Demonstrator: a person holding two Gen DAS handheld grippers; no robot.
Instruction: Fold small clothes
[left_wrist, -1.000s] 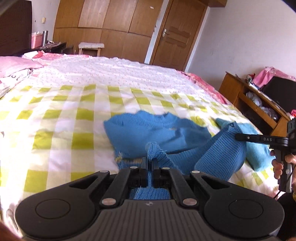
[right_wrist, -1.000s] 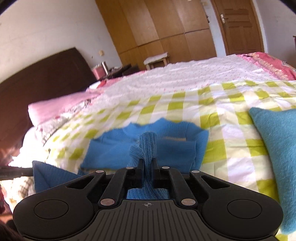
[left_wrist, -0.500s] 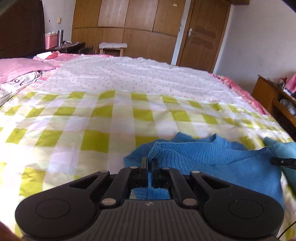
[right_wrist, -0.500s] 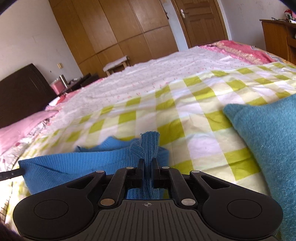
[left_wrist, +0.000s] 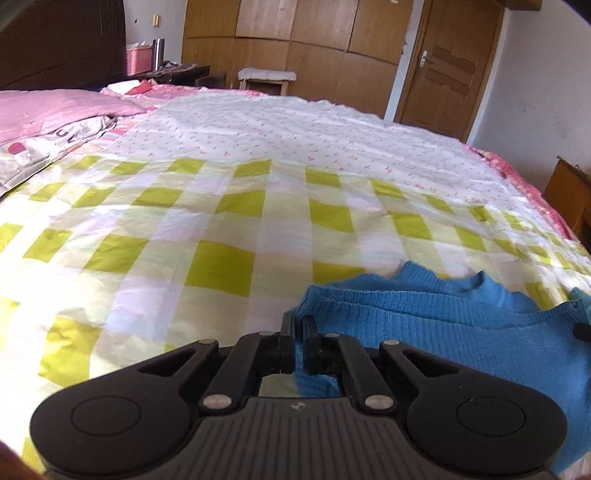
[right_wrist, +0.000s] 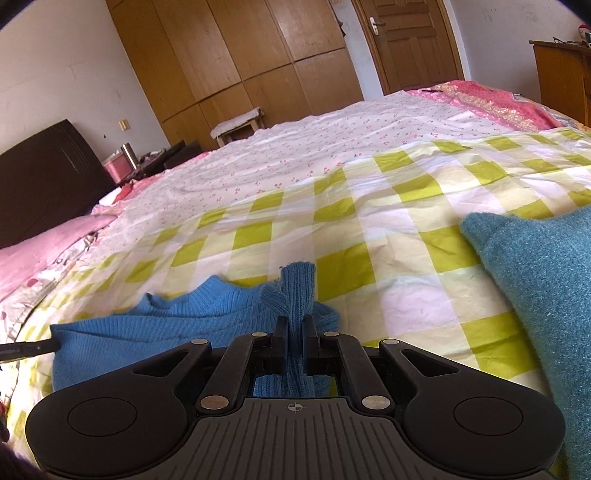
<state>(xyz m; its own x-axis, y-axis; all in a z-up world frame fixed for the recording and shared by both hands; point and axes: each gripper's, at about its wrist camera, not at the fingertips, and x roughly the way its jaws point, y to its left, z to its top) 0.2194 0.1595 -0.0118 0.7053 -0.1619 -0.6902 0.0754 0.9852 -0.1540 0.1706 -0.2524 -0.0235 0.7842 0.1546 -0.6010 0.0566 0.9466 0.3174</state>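
Note:
A small blue knit sweater (left_wrist: 443, 325) lies folded over itself on the green-checked bed cover (left_wrist: 221, 240). My left gripper (left_wrist: 299, 321) is low over the bed at the sweater's left edge, shut on a thin bit of its knit. In the right wrist view the same blue sweater (right_wrist: 184, 325) spreads to the left. My right gripper (right_wrist: 295, 325) has a bunched ribbed piece standing up between its jaws, which are opening while the pads still touch the knit. Each view catches the other gripper's black fingertip (right_wrist: 29, 349) at its edge.
A teal fuzzy garment (right_wrist: 546, 288) lies on the bed to the right of the sweater. Pink pillows (left_wrist: 55, 107) and a dark headboard (left_wrist: 62, 40) are at the left. Wooden wardrobes (left_wrist: 314, 44), a stool (left_wrist: 266, 77) and a door (left_wrist: 447, 70) stand beyond the bed.
Both grippers carried the sweater's near edge forward and down over its body, then settled low on the bed. The gap between the right jaws has widened slightly.

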